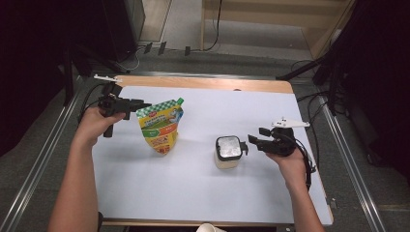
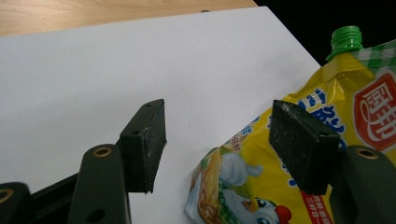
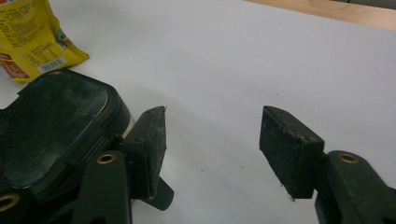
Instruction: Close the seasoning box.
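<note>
Left gripper [image 1: 138, 104] sits at the left side of the tabletop [image 1: 193, 193], fingers [image 2: 144, 140] spread wide, nothing held. In the left gripper view the pouch [image 2: 299, 154] lies partly between and behind the fingers; the right finger overlaps its yellow face, contact unclear.

Pouch [image 1: 160, 126]: yellow, green checker top, green cap [image 2: 345, 39] at its upper corner. It stands or leans left of tabletop centre, just beside the left gripper's tips.

Right gripper [image 1: 256, 137] is at the right side, fingers [image 3: 289, 149] also wide open, empty. Tips point toward the jar [image 1: 228, 152].

Jar: pale body, dark squarish lid [image 3: 51, 121] with a latch tab. It stands right of centre, just left of the right gripper. In the right gripper view the lid sits against the outside of the left finger; the gap between the fingers shows bare white sheet. Touching or just beside, can't tell.

Pouch and jar are apart, white sheet between them. The pouch's bottom corner [image 3: 42, 51] shows beyond the jar in the right gripper view.

Wood edge of the tabletop shows along the far side.
</note>
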### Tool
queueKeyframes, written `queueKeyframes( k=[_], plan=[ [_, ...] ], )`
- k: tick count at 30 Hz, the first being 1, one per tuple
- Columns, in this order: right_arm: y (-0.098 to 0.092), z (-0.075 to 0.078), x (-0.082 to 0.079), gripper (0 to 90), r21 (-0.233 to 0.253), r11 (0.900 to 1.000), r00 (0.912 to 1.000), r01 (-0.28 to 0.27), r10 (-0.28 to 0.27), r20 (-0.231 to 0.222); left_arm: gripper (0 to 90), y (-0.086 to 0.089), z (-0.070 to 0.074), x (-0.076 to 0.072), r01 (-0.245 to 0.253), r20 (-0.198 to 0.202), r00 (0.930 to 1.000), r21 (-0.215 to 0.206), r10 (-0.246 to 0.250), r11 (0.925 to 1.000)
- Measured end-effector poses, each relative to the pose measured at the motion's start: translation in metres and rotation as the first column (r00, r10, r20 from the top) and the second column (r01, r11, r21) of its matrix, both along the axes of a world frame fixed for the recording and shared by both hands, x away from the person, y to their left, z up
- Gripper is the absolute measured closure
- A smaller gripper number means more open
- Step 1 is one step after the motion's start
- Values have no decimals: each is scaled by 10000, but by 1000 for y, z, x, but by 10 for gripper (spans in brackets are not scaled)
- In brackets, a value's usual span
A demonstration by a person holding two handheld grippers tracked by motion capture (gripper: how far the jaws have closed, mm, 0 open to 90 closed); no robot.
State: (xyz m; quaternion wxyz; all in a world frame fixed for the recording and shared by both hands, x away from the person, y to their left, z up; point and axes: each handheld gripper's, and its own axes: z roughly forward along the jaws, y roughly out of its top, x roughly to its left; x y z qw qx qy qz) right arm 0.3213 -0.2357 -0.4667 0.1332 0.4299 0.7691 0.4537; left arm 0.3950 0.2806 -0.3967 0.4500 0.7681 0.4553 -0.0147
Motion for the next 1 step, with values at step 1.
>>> queueKeyframes(
  k=[1],
  plan=[
    [0, -1, 0, 419, -33, 10000, 10000, 13, -13, 12, 373, 0, -1, 0, 28, -99, 9999, 11, -27, 10000]
  ],
)
